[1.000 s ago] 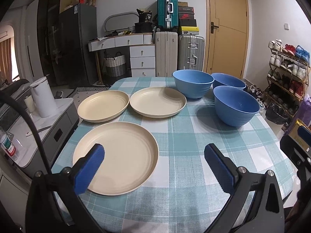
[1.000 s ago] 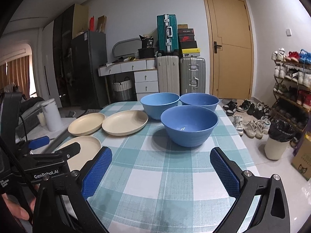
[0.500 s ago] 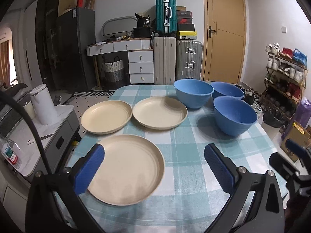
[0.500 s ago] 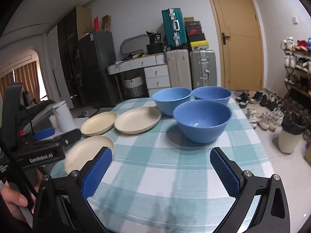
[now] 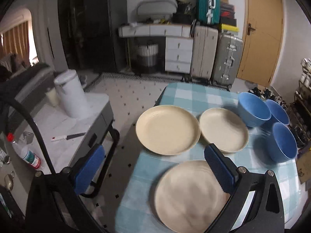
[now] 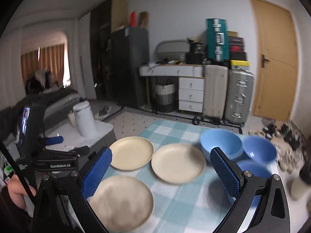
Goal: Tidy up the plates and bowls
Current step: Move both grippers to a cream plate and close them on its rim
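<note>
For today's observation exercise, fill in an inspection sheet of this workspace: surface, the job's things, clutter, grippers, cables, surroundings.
Surface: table under a teal and white checked cloth.
Job's things: three cream plates lying separately, none stacked; three blue bowls grouped at the right.
Clutter: nothing seen on the table.
Grippers: left gripper and right gripper both open, holding nothing, above the table.
Cables: black cable arcs at left.
Surroundings: side cabinet with white kettle and knife; suitcases; wooden door.

Cream plates [image 5: 168, 129], blue bowls [image 5: 253, 112], teal-checked tablecloth [image 5: 196, 97]
</note>
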`<action>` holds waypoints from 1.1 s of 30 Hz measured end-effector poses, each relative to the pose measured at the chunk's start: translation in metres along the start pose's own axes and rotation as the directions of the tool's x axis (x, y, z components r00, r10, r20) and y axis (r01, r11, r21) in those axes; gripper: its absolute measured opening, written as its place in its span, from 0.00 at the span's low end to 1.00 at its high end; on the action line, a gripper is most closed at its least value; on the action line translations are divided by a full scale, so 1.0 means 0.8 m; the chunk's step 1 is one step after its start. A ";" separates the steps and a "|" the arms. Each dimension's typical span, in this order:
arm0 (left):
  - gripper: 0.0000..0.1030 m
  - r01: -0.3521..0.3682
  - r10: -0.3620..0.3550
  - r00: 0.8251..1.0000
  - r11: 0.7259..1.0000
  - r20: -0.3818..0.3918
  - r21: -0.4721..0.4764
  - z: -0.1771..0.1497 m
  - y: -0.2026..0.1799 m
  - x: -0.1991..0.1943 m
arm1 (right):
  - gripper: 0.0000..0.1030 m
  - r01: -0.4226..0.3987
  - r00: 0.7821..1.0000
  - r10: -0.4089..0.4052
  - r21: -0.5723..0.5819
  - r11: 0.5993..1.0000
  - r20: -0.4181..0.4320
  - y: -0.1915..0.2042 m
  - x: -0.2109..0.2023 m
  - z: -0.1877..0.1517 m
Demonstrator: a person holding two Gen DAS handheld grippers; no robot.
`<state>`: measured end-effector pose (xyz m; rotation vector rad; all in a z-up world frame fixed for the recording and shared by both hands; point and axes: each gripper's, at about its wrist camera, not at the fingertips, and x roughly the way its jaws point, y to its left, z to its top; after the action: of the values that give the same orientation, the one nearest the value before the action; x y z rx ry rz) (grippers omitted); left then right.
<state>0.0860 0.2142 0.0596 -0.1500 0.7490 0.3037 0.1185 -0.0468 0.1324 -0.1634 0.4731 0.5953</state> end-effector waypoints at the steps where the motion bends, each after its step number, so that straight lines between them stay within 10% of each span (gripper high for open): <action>1: 1.00 0.046 -0.045 0.999 0.999 -0.029 0.017 0.008 0.007 0.015 | 0.99 -0.001 1.000 0.001 -0.025 1.000 -0.026 0.007 0.026 0.013; 5: 1.00 -0.043 0.042 0.999 0.997 0.016 0.065 0.024 0.015 0.044 | 0.99 -0.013 0.988 -0.002 -0.095 0.995 -0.155 0.025 0.130 0.039; 9: 1.00 -0.065 0.072 0.987 0.996 -0.146 0.053 0.037 0.027 0.119 | 0.99 -0.049 0.962 0.016 -0.112 0.992 -0.271 0.037 0.226 0.045; 15: 1.00 0.010 -0.031 0.945 0.998 -0.326 -0.068 0.038 0.044 0.209 | 0.99 -0.108 0.867 0.011 -0.165 0.980 -0.498 0.062 0.367 0.035; 18: 1.00 0.085 -0.138 0.931 0.982 -0.338 -0.167 0.045 0.058 0.230 | 0.99 -0.128 0.837 0.016 -0.167 0.978 -0.547 0.067 0.410 0.029; 33: 0.98 0.082 -0.155 0.889 0.979 -0.430 -0.185 0.037 0.073 0.300 | 0.77 -0.141 0.718 -0.029 -0.186 0.972 -0.695 0.051 0.539 -0.020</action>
<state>0.2525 0.3290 -0.0858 -0.4296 1.1643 0.2136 0.4019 0.1981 -0.0861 -0.6121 1.1545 0.6375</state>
